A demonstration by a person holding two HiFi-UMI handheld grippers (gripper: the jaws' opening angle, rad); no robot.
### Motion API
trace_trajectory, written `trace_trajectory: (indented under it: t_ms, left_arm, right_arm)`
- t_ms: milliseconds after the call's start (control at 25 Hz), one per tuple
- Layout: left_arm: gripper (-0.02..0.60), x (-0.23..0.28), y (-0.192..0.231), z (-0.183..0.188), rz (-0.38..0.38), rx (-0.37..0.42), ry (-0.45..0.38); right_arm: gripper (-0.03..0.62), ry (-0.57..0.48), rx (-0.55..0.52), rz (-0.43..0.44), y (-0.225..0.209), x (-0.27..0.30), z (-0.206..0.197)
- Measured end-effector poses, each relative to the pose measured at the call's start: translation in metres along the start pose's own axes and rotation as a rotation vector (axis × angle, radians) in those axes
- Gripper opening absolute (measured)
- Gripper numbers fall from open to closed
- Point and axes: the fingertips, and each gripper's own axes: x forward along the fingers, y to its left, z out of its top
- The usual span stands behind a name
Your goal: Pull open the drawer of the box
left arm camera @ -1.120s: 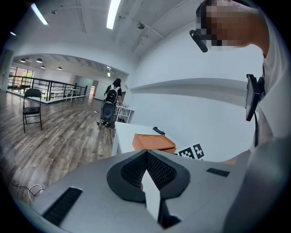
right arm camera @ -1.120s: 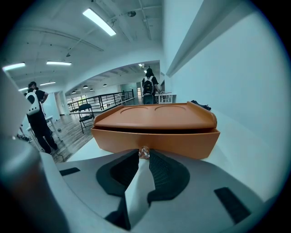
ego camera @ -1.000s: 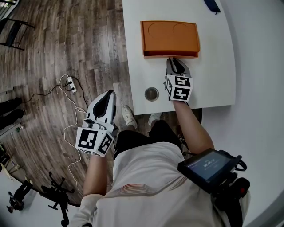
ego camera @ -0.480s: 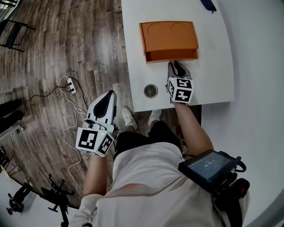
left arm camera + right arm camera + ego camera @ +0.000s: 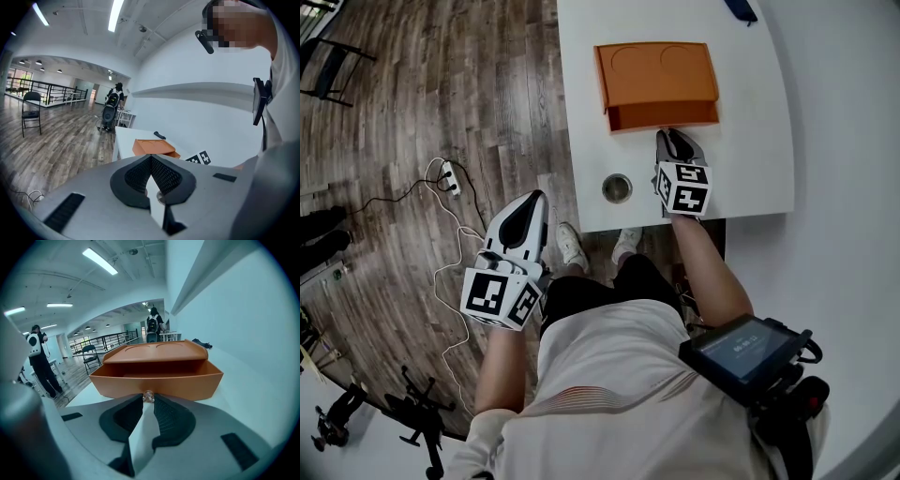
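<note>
Right gripper point(image 5: 148, 404) clamping clear knob point(image 5: 148, 396), letting you draw drawer point(image 5: 187, 380) straight out of box point(image 5: 656, 70); left gripper point(image 5: 150, 159) idling, jaws together, off table point(image 5: 750, 159).

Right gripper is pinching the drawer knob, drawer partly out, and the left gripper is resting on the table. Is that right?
No. The left gripper is off the table, held over the wooden floor, as the head view shows. The right gripper does pinch the knob, drawer partly out.

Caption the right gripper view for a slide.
Right hand-held gripper clamps the clear knob on the partly open drawer of the orange box.
</note>
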Motion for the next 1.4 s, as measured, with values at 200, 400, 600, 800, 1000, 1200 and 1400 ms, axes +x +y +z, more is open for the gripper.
trace_trajectory:
  t_ms: [200,400,600,800,1000,1200,1400]
  left_arm:
    - [0.009,0.003,0.000,0.002,-0.007,0.004,-0.002]
    - [0.009,0.004,-0.001,-0.001,-0.015,0.016,0.001]
    - [0.009,0.005,-0.001,-0.001,-0.013,0.017,0.000]
    - [0.009,0.005,-0.004,-0.001,-0.009,0.010,0.006]
    - [0.009,0.006,-0.005,-0.002,-0.012,0.005,-0.005]
    - [0.009,0.009,-0.007,-0.001,-0.018,0.003,-0.007]
    - [0.009,0.010,-0.007,0.000,-0.024,0.005,-0.010]
  right_arm:
    - [0.078,0.002,-0.003,0.009,0.008,-0.002,-0.003]
    - [0.080,0.013,0.004,0.009,0.007,-0.003,-0.005]
    - [0.080,0.013,0.017,0.005,0.003,-0.004,-0.006]
    - [0.080,0.017,0.010,0.009,0.002,-0.003,-0.006]
    - [0.080,0.020,-0.008,0.022,0.003,-0.005,-0.008]
    - [0.080,0.024,-0.012,0.024,0.006,-0.008,-0.010]
    - [0.080,0.028,-0.014,0.031,0.010,-0.011,-0.015]
